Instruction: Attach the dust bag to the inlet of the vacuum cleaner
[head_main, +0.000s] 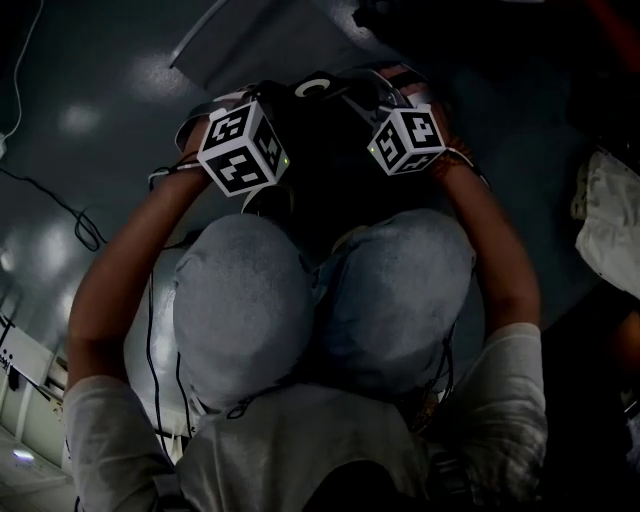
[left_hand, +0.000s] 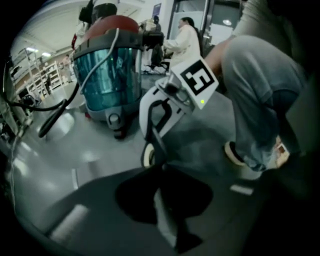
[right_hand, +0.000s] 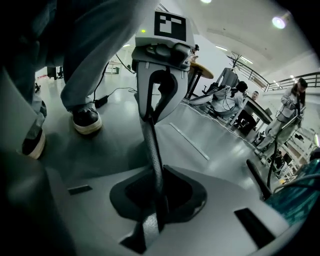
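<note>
The left gripper (left_hand: 167, 220) and right gripper (right_hand: 150, 225) each pinch the dust bag (right_hand: 225, 195), their jaws pressed thin at the dark rounded opening in its smooth, flat grey slotted collar. The vacuum cleaner (left_hand: 107, 75), a translucent teal drum under a red dome, stands apart on the glossy floor (left_hand: 60, 150).

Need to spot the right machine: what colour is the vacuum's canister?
Translucent teal canister with a red top; left gripper view shows it best.

Right gripper (right_hand: 152, 222) clamped on a thin dark strip (right_hand: 154, 155).
The strip, seen edge-on, ran up to the left gripper (right_hand: 149, 116), which pinched its far end; a shoe (right_hand: 86, 120) stood on the glossy floor (right_hand: 210, 150) behind.
</note>
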